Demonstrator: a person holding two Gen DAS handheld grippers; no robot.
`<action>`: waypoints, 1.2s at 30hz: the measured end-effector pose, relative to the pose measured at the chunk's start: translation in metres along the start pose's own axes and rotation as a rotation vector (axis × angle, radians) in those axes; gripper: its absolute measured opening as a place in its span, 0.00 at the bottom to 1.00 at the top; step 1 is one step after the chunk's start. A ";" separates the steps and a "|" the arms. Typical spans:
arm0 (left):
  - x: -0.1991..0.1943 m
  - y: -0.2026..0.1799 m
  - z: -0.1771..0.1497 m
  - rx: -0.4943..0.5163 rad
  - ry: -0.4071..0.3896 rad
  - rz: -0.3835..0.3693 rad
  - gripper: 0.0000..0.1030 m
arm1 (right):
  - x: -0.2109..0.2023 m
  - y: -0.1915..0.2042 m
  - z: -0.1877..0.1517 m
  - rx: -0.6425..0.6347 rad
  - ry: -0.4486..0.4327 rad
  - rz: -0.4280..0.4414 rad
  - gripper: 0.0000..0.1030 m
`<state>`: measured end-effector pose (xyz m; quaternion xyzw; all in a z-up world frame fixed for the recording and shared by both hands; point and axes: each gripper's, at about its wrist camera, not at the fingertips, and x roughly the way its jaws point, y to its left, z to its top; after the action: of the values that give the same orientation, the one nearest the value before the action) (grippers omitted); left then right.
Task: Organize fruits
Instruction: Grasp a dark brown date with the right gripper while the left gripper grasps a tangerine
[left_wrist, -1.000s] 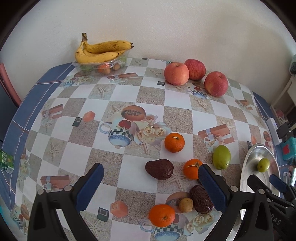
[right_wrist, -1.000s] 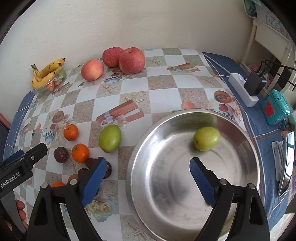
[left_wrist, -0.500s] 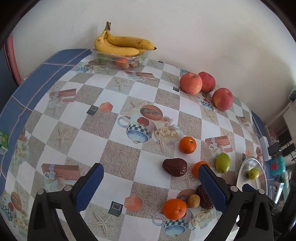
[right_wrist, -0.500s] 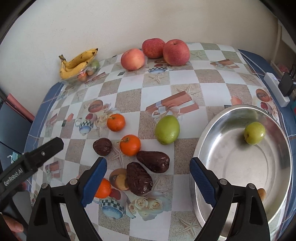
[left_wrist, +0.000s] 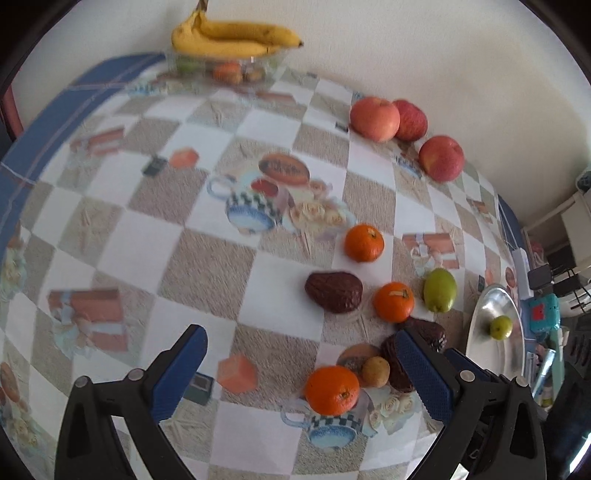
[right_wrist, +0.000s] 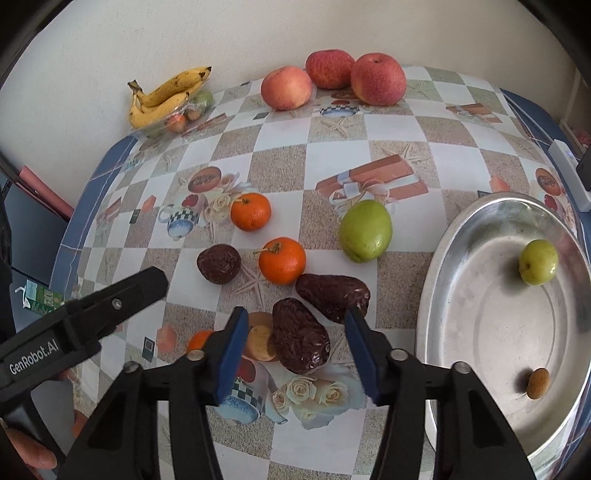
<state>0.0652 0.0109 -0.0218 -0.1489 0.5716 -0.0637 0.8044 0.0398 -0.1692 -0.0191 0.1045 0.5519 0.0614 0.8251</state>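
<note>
My right gripper (right_wrist: 295, 312) hovers over a cluster of fruit on the patterned tablecloth. Its jaws are closing around a dark brown wrinkled fruit (right_wrist: 300, 341), and the pads still stand apart from it. A second dark fruit (right_wrist: 332, 295) and a small tan fruit (right_wrist: 260, 343) lie right beside it. My left gripper (left_wrist: 298, 330) is open above the cloth, with an orange (left_wrist: 332, 389) low between its fingers. A steel bowl (right_wrist: 443, 280) on the right holds a small green fruit (right_wrist: 538, 262) and a small brown one (right_wrist: 538, 383).
Two more oranges (right_wrist: 251, 211) (right_wrist: 282, 260), a third dark fruit (right_wrist: 218, 263) and a large green fruit (right_wrist: 365, 230) lie mid-table. Three apples (right_wrist: 377, 84) and bananas (right_wrist: 166, 96) on a clear tub sit by the wall. A power strip (right_wrist: 569, 173) lies at the right edge.
My right gripper has moved left from above the steel bowl to above the fruit cluster, and its jaws have narrowed. My left gripper has tilted and sunk closer to the cloth, staying open.
</note>
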 end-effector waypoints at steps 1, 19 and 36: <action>0.005 0.001 -0.002 -0.010 0.029 -0.008 0.99 | 0.003 0.000 -0.001 -0.001 0.012 0.001 0.52; 0.032 0.001 -0.022 -0.102 0.185 -0.064 0.82 | 0.023 -0.010 -0.007 0.027 0.090 0.020 0.41; 0.035 -0.006 -0.026 -0.104 0.210 -0.112 0.40 | 0.023 -0.017 -0.006 0.045 0.094 0.001 0.41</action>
<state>0.0531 -0.0088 -0.0596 -0.2146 0.6458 -0.0941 0.7267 0.0424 -0.1802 -0.0462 0.1200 0.5912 0.0543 0.7957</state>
